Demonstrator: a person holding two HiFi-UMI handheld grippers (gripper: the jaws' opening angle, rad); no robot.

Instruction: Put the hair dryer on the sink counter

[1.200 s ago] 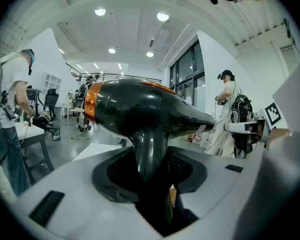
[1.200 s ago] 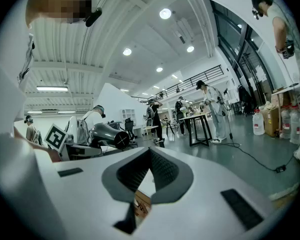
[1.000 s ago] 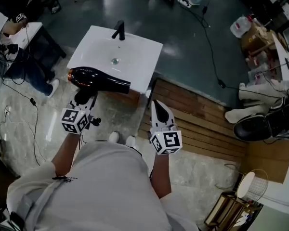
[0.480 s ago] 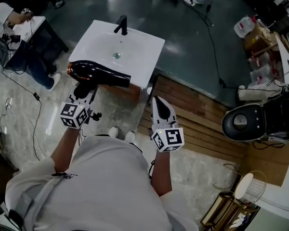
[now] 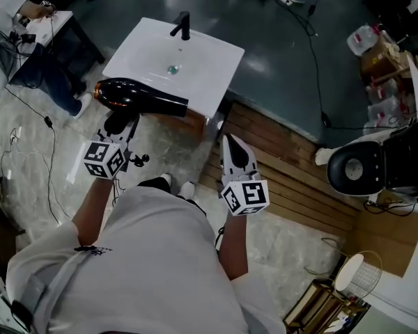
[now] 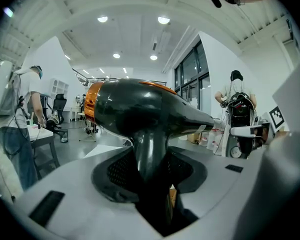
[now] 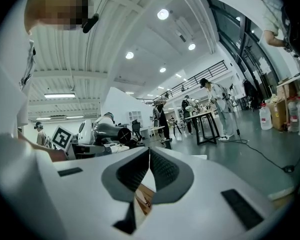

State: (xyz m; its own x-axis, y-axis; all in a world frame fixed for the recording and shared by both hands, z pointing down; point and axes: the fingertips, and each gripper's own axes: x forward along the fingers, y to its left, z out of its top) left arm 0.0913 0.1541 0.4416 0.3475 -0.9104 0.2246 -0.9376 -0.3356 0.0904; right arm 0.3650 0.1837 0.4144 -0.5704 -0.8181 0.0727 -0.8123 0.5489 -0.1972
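The one hair dryer, black with a copper rear, hangs level across the near left edge of the white sink desk, nozzle to the right. Whether it touches the rim I cannot tell. The left gripper clamps its handle from the near side. The desk's basin shows just a drain, with one black faucet at the far edge. The right gripper, jaws pressed together on nothing, hovers beside the desk's near right corner, over open wooden floor planks. Two grippers in all.
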